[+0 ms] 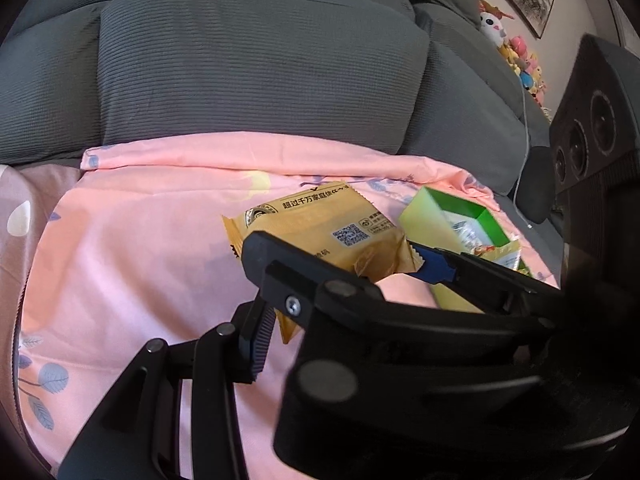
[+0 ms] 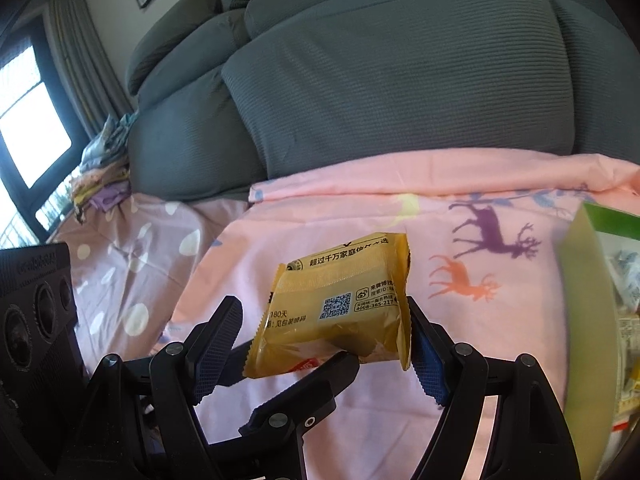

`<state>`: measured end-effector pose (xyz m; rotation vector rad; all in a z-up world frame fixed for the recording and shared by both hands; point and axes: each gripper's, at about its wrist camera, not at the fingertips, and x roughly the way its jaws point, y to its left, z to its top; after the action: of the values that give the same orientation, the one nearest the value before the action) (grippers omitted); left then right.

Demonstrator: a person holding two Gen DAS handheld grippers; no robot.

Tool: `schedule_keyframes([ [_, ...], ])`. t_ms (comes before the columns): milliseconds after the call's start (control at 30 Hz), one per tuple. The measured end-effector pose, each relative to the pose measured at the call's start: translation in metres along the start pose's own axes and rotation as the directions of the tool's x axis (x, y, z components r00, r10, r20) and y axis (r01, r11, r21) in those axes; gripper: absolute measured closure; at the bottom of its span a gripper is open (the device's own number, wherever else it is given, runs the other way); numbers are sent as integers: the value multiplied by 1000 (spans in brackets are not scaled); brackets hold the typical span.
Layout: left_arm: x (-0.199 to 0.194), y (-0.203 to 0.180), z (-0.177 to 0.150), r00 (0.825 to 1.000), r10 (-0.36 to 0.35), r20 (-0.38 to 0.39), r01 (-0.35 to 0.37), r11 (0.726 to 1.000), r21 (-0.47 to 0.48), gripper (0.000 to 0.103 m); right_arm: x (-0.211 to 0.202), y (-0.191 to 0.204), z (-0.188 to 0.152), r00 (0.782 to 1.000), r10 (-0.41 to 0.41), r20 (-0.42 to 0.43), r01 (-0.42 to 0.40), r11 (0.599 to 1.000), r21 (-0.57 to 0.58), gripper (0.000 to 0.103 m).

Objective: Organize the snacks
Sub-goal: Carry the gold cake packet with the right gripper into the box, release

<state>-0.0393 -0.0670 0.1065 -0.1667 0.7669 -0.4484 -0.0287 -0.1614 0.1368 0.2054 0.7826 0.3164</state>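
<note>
A yellow snack packet with a QR code is held in the air above the pink sheet. In the right wrist view, the left gripper's fingers come in from below and pinch its lower edge. My right gripper is open, its pads standing on either side of the packet; whether they touch it I cannot tell. In the left wrist view, the right gripper's fingers cross in front, and my left gripper is largely hidden behind them. A green box holding several snacks stands to the right.
A pink sheet with a deer print covers the sofa seat. Grey back cushions rise behind. A pile of folded cloths lies at far left near a window. Plush toys sit at far right.
</note>
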Motion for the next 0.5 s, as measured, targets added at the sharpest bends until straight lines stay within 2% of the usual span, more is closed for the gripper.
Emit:
schedule_keyframes([
  [200, -4, -26, 7, 1000, -10, 21, 9, 999, 43, 66, -25, -10, 6, 999, -16, 45, 17, 1000, -9, 22],
  [500, -3, -53, 13, 1000, -13, 24, 10, 996, 90, 66, -47, -31, 11, 998, -24, 59, 23, 1000, 18, 22],
])
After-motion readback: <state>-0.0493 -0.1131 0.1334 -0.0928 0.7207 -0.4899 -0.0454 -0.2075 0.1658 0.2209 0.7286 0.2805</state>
